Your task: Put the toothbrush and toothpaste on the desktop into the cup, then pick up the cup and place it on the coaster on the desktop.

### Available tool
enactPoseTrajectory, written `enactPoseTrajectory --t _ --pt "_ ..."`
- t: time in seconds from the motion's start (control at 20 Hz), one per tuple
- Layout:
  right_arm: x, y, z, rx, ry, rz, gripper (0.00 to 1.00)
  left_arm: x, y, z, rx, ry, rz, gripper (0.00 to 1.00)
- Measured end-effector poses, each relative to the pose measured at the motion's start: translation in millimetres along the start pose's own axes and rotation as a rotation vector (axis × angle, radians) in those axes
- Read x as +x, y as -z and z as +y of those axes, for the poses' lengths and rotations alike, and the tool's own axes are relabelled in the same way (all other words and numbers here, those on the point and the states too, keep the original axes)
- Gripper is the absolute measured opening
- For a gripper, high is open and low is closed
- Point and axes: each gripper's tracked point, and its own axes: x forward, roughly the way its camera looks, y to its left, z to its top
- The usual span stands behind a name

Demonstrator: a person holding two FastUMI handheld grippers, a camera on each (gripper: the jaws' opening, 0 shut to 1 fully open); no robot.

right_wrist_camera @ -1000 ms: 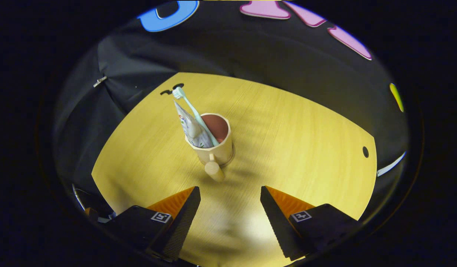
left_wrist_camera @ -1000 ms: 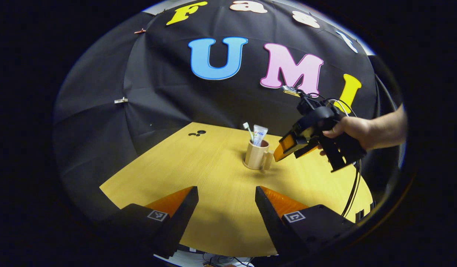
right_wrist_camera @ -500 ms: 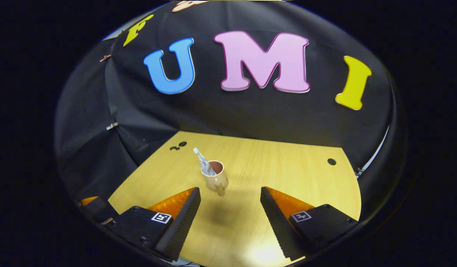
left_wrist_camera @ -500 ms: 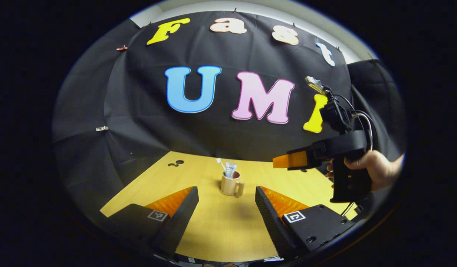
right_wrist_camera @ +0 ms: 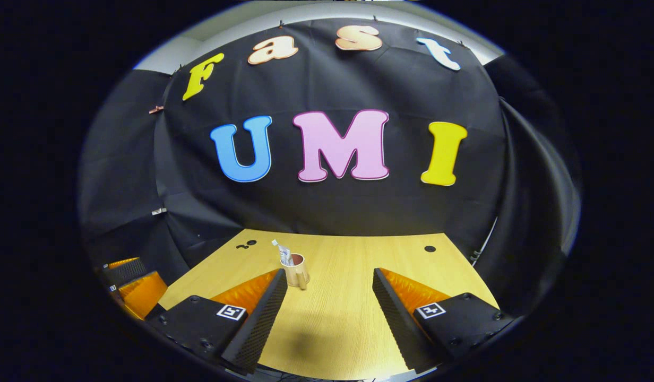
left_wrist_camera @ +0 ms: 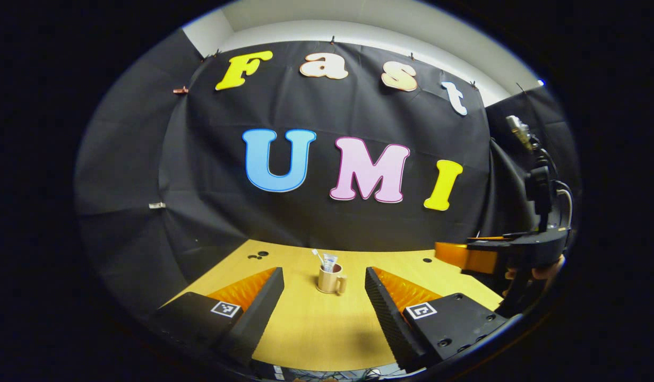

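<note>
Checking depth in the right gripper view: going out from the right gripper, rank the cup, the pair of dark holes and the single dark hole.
1. cup, just ahead, left.
2-3. pair of dark holes far left and single dark hole far right: too close to call.

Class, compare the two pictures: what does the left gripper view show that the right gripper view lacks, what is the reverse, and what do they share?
Left gripper view: the right gripper, held by a hand, at its right edge. Right gripper view: the left gripper at its lower left edge. Shared: the cup holding the toothbrush and toothpaste, upright on the wooden desk, and wide-open jaws at the bottom.
</note>
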Motion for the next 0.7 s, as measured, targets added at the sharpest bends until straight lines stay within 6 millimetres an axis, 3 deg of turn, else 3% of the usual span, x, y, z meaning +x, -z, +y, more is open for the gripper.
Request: enactPoseTrajectory --t 0.35,0.5,0.7 --pt "-68 37 -5 0.032 0.072 -0.037 1.00 -35 11 -10 0.038 0.061 -0.023 0.97" --pt "-78 50 -8 0.024 0.075 -0.018 0.99 -39 16 -10 0.031 0.068 -0.016 0.97" --pt "-87 52 -7 0.027 0.064 -0.019 0.99 -43 17 -13 0.031 0.074 -0.009 0.97"
